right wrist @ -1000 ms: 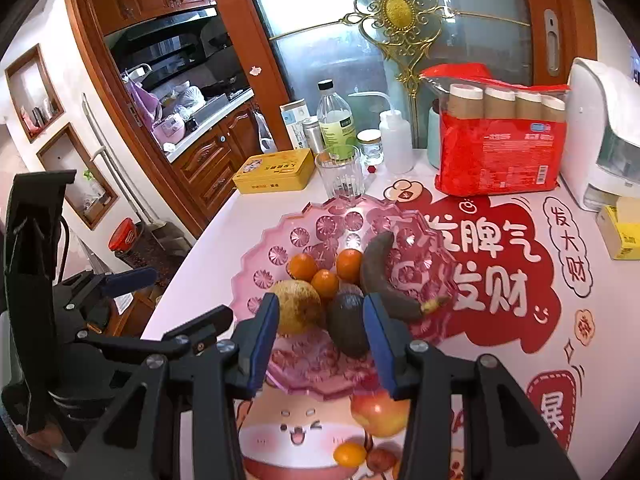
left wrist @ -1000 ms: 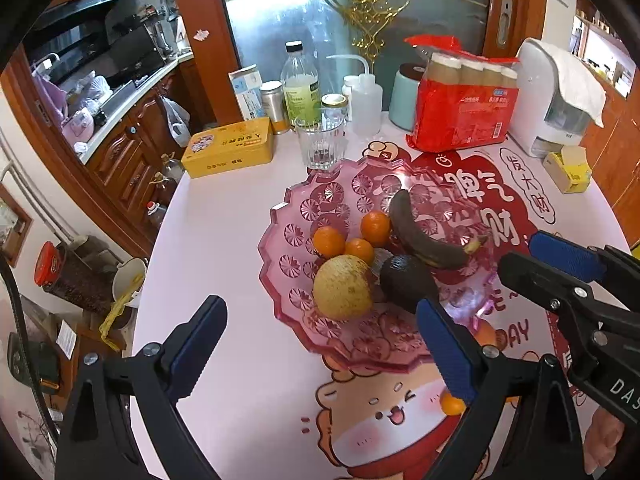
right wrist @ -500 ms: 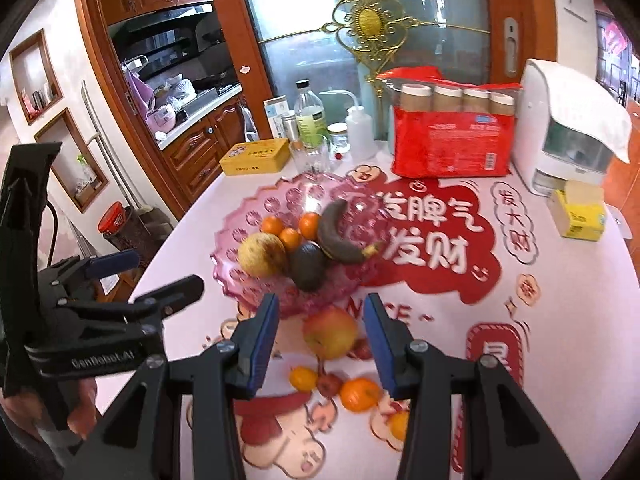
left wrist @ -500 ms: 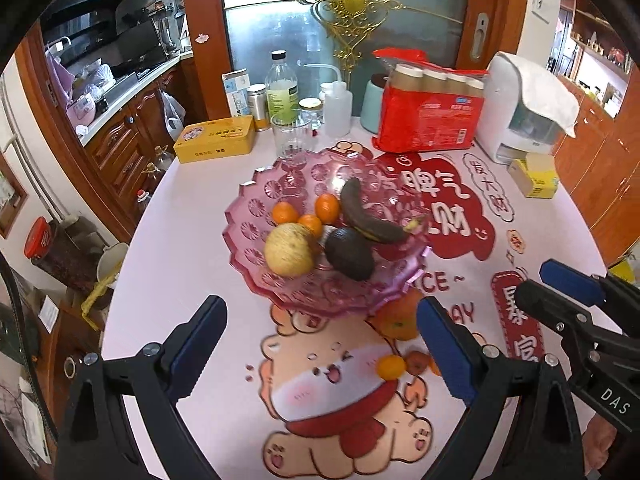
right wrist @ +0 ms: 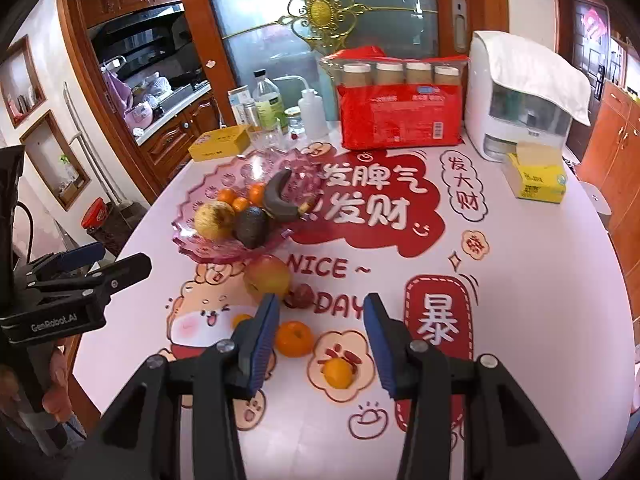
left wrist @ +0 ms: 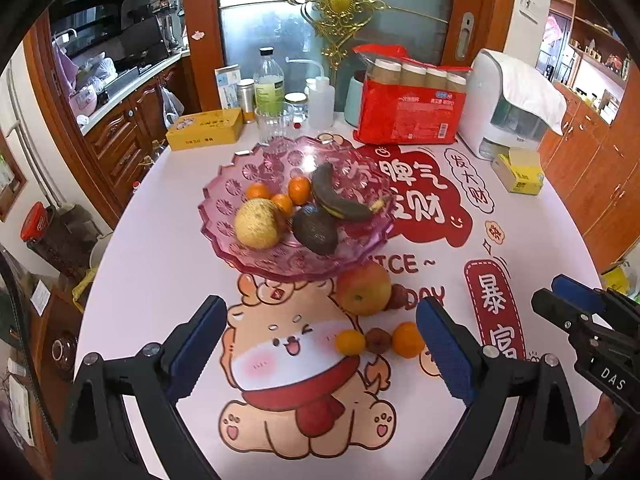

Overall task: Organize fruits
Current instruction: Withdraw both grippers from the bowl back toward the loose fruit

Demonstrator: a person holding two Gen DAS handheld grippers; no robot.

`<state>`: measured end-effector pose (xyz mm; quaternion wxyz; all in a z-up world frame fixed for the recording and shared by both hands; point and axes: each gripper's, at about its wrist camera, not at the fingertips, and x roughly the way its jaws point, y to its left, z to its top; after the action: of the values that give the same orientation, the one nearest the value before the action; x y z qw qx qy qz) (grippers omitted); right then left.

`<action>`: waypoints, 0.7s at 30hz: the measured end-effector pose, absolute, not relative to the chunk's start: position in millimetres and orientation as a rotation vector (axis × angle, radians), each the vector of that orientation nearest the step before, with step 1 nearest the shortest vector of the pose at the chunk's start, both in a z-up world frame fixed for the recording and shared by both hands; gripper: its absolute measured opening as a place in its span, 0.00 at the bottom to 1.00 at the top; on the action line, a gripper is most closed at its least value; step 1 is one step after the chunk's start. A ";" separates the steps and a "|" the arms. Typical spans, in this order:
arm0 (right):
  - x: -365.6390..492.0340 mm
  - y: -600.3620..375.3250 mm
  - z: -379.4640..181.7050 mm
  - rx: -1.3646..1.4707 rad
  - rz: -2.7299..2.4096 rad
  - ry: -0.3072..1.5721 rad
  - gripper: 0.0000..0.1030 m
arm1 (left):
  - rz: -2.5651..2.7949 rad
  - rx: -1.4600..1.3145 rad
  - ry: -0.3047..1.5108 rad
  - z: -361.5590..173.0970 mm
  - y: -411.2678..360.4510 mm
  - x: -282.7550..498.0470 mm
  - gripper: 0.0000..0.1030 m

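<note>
A pink glass fruit bowl (left wrist: 224, 192) (right wrist: 188, 236) holds a pear (left wrist: 258, 223), an avocado (left wrist: 315, 231), a dark banana (left wrist: 334, 196) and three small oranges. On the table in front of it lie an apple (left wrist: 364, 288) (right wrist: 267, 276), two dark lychees (left wrist: 378, 340) and small oranges (left wrist: 408, 339) (right wrist: 294, 338) (right wrist: 338, 372). My left gripper (left wrist: 322, 354) is open and empty, near the front edge. My right gripper (right wrist: 322, 340) is open and empty, above the loose oranges.
At the back stand a yellow tin (left wrist: 206, 129), a glass (left wrist: 274, 124), bottles (left wrist: 269, 86), a red pack of jars (left wrist: 412, 110), a white appliance (left wrist: 508, 104) and a yellow box (left wrist: 518, 170). The table's left edge drops to the kitchen floor.
Both grippers have pulled back from the bowl toward the front of the table. The loose apple, oranges and lychees have come into view. Both stay open.
</note>
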<state>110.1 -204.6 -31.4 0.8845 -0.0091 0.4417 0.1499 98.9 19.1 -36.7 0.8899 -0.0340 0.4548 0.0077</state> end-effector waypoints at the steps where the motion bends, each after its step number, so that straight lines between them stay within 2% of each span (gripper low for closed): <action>1: 110.0 -206.8 -33.8 -0.021 0.310 0.923 0.43 | 0.014 -0.063 0.950 -40.2 15.7 98.4 0.92; 21: 113.6 -214.3 -116.2 -0.038 0.307 1.070 0.43 | -0.064 0.005 1.031 -127.6 -1.0 109.8 0.90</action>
<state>113.6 -214.3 -116.2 0.8490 -0.0179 0.5077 0.1455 109.8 -1.0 -127.6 0.8696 0.0025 0.4928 -0.0305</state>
